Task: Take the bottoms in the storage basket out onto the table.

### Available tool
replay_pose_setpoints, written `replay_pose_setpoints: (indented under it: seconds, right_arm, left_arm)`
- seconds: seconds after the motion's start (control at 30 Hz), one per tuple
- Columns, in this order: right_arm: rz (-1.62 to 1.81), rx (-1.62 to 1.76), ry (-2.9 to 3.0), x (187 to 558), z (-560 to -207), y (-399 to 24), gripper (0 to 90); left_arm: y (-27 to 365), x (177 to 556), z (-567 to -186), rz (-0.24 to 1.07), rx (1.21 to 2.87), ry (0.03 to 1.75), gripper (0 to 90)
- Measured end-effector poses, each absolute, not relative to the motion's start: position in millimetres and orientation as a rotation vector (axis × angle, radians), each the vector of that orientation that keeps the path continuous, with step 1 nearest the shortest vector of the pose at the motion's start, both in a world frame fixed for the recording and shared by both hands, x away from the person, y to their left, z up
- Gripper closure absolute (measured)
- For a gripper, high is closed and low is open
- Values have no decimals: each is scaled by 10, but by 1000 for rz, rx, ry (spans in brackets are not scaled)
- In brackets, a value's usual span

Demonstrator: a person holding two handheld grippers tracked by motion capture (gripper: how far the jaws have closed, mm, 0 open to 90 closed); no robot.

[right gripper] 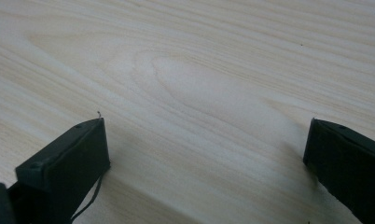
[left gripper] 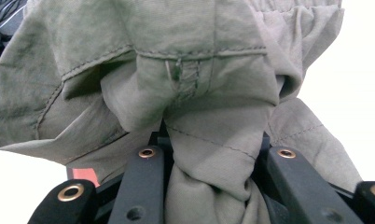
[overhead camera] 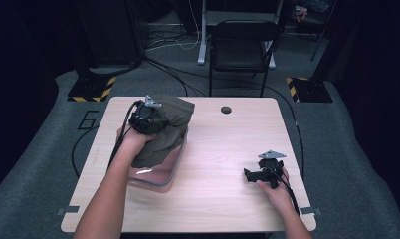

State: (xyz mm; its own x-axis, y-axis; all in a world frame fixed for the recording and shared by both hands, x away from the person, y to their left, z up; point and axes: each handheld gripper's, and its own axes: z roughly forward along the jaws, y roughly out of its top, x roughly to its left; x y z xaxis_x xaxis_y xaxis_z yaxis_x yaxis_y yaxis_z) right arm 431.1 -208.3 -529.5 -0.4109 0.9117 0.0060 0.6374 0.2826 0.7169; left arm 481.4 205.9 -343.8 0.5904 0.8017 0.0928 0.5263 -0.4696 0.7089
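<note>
Olive garment (left gripper: pixel 195 93) bunched between left gripper (left gripper: pixel 209 154) jaws.

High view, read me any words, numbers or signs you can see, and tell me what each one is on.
"6" on the grey floor mat, left of the table.
Yellow-black hazard stripes, no words, on two stand bases.
No readable text on the olive garment or the clear bin.

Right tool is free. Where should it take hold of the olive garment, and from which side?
Probably the loose fold of the olive garment hanging toward the table's middle, approached from that open side. The left tool is shut on a bunched pleat on the other side, and the clear bin sits beneath. The right tool rests open on the table.
</note>
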Motion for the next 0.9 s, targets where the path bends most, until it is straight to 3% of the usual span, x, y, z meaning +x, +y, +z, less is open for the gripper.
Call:
replay_pose_setpoints:
  seconds: [0.9]
  right_arm:
    - [913, 1394, 2151, 4311, -5295, -2083, 0]
  left_arm:
    - [1667, 4814, -3401, 537, 2209, 967, 688]
